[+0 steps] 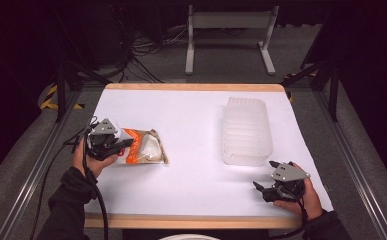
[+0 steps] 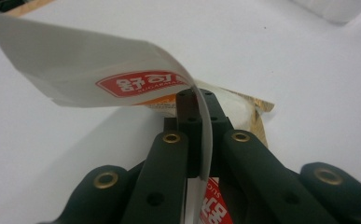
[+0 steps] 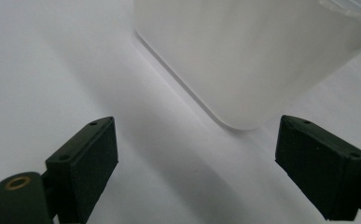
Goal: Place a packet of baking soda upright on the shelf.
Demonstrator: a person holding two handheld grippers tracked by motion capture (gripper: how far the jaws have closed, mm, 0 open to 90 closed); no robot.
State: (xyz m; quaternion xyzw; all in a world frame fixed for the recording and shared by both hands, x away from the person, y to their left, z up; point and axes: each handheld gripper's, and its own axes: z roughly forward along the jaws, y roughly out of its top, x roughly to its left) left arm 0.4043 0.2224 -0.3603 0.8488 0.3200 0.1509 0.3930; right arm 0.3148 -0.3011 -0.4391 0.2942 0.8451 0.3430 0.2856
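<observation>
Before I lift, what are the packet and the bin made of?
The packet in the left hand-held gripper looks like thin glossy plastic film: its white flap curls and bends freely. The bin looks like frosted translucent plastic, probably rigid, with ribbed sides.

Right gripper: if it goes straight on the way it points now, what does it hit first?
Probably the translucent plastic container. The right gripper has its jaws open, and the container's near corner lies just ahead between them over bare white table. Depth is unclear.
</observation>
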